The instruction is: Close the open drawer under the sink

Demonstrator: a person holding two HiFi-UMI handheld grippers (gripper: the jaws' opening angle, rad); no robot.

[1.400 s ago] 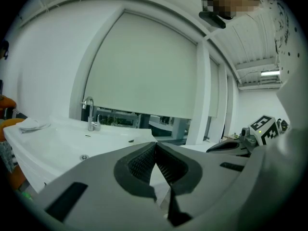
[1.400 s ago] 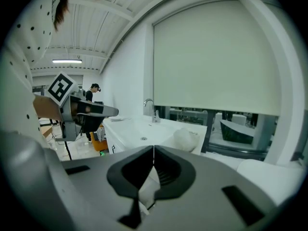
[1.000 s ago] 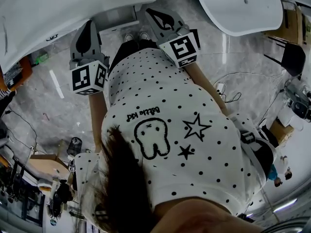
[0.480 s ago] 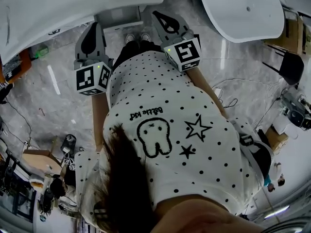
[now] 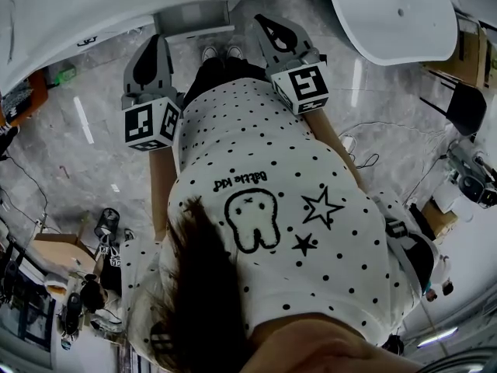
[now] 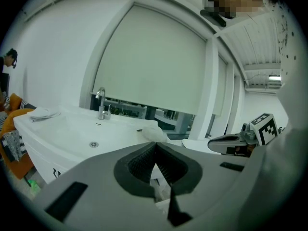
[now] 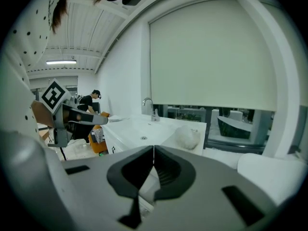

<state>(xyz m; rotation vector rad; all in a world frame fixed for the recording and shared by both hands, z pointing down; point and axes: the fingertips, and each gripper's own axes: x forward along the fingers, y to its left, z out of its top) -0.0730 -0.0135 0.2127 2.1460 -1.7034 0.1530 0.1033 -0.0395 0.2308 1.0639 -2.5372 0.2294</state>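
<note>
The open drawer point(image 5: 194, 19) juts out from under the white sink vanity point(image 5: 93, 14) at the top of the head view, just beyond the person's shoes. My left gripper point(image 5: 152, 42) points at the vanity, left of the drawer, shut with nothing between its jaws. My right gripper point(image 5: 262, 20) reaches past the drawer's right side, also shut and empty. In the left gripper view the closed jaws point(image 6: 155, 144) face the sink basin point(image 6: 91, 131) and its faucet point(image 6: 101, 104). The right gripper view has closed jaws point(image 7: 153, 149) before the same basin point(image 7: 144, 129).
A white bathtub point(image 5: 392, 10) stands at the top right. Boxes and cables point(image 5: 458, 177) lie on the marble floor to the right, an orange item point(image 5: 23, 103) and clutter to the left. A white bundle point(image 7: 188, 137) rests on the counter. Another person point(image 7: 90, 101) stands far off.
The head view has shifted, so the vanity and drawer sit a little higher and further right. The left gripper has crept slightly toward the vanity. Both grippers' jaws stay shut.
</note>
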